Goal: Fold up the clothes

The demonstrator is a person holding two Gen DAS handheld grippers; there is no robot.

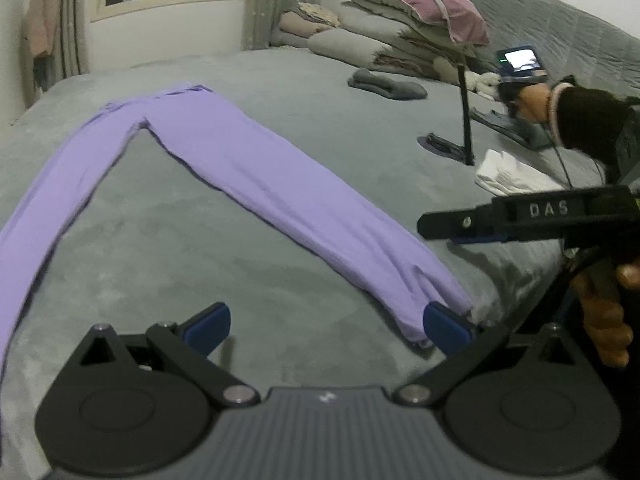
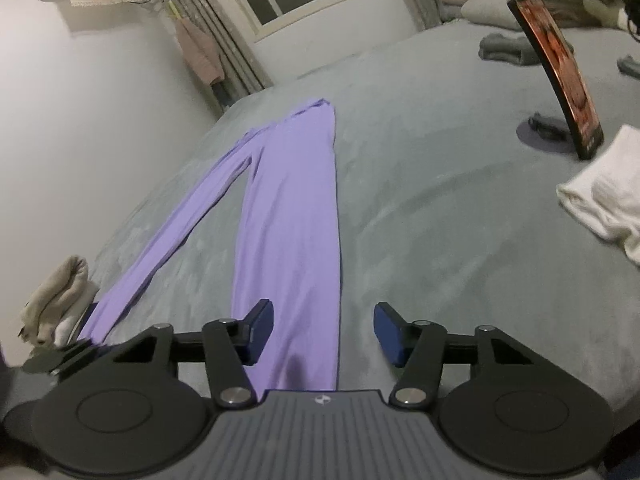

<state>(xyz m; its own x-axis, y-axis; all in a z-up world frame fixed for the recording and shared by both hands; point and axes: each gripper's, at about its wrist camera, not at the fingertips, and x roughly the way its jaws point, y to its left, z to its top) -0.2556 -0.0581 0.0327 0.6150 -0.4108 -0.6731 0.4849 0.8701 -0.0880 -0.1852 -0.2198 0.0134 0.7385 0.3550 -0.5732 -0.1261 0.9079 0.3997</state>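
Grey bed [image 1: 280,92], lilac leggings [image 1: 248,168] spread, phone screen [image 1: 520,60] only left view

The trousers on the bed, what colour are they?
Plain light purple trousers; right wrist view shows them best.

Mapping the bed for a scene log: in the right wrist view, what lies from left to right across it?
Beige cloth bundle → purple leggings → phone on a stand → folded white cloth.
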